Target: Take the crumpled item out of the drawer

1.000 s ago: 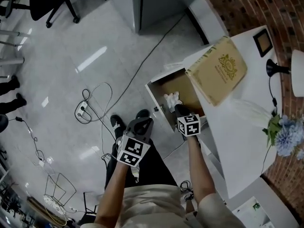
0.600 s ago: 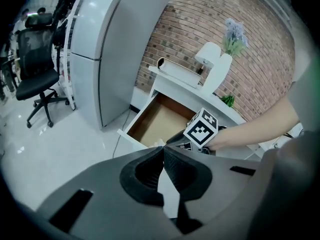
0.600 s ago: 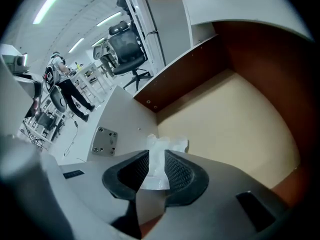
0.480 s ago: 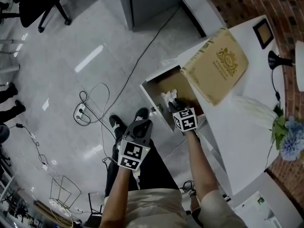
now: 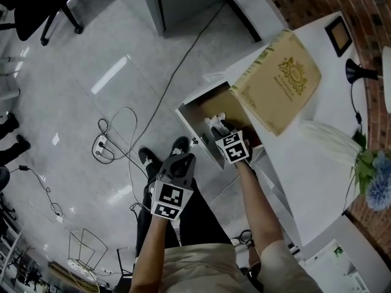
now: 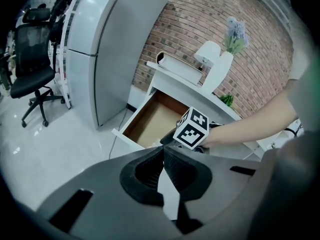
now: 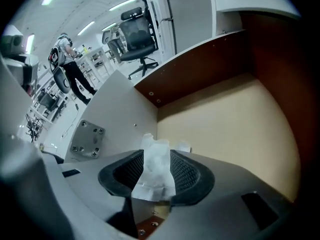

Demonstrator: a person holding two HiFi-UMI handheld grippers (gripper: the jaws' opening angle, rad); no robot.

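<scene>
The crumpled white item (image 5: 214,124) lies at the front of the open drawer (image 5: 194,129), just behind its front panel. My right gripper (image 5: 221,130) reaches down into the drawer. Its jaws are opening, and in the right gripper view the crumpled item (image 7: 155,166) stands in the gap of the right gripper (image 7: 156,156) without being clamped. The drawer floor (image 7: 225,119) beyond it is bare tan board. My left gripper (image 5: 181,159) hangs in front of the drawer over the floor, away from it. In its own view the left gripper (image 6: 162,151) has its jaws closed together with nothing held.
A gold box (image 5: 278,81) lies on the white desk (image 5: 305,163) and overhangs the drawer. A vase with flowers (image 5: 333,140) and a black lamp (image 5: 357,72) stand on the desk. Cables and a power strip (image 5: 102,144) lie on the floor, with an office chair (image 5: 36,5) further off.
My right gripper has pushed further into the drawer, up to the crumpled item. The left gripper has hardly moved.
</scene>
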